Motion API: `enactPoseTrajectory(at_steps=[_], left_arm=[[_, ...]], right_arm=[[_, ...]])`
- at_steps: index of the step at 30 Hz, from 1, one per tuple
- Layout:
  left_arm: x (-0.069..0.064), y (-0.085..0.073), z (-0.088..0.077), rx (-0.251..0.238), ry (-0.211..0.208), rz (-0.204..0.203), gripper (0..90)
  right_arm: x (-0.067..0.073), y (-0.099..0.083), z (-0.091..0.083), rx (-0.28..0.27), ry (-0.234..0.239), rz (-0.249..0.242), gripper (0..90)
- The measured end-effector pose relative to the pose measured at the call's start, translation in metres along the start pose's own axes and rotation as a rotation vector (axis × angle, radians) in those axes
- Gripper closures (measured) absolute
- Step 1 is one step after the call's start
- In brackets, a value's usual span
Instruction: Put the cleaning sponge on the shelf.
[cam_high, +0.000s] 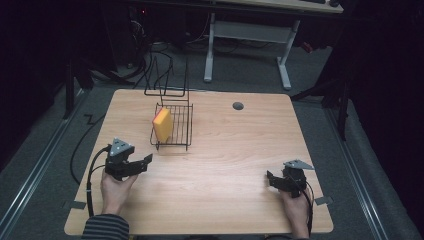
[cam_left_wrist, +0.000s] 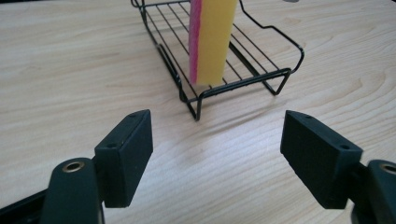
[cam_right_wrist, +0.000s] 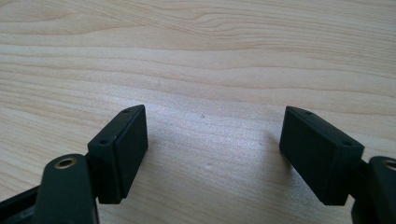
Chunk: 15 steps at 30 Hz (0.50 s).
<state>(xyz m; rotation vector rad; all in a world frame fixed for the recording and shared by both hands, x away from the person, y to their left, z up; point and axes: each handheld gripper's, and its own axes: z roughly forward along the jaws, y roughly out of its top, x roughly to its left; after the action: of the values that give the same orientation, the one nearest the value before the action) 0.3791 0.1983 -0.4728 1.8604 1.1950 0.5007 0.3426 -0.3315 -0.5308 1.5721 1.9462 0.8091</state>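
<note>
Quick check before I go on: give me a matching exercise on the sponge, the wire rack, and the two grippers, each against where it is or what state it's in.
Things:
1. sponge
2. wire rack
3. left gripper
4. right gripper

Places or states:
A. black, standing on the table's far left part
B. open, over bare wood at the near right
C. upright on edge, yellow with a pink side
D. open, jaws facing the rack, nothing between them

Pairs: 1-C, 2-A, 3-D, 4-B

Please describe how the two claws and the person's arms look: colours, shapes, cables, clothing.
Both the left claw and the right claw are black, each topped by a grey three-cornered plate, with blocky black jaws and brass-coloured rivets. A black cable trails from each. The left forearm wears a striped sleeve.
</note>
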Motion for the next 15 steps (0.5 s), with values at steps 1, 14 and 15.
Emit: enactPoseTrajectory(at_steps=[1, 14, 15], left_arm=[[0.001, -0.001, 0.0, 0.002, 0.004, -0.003, 25.9], [0.009, -0.03, 0.008, 0.042, 0.036, -0.035, 26.8], [0.01, -0.034, 0.01, 0.053, 0.041, -0.038, 26.9]], right_arm=[[0.0, 0.0, 0.0, 0.0, 0.0, 0.0, 23.8], [0.0, 0.0, 0.0, 0.0, 0.0, 0.0, 23.7], [0.0, 0.0, 0.0, 0.0, 0.0, 0.0, 23.7]])
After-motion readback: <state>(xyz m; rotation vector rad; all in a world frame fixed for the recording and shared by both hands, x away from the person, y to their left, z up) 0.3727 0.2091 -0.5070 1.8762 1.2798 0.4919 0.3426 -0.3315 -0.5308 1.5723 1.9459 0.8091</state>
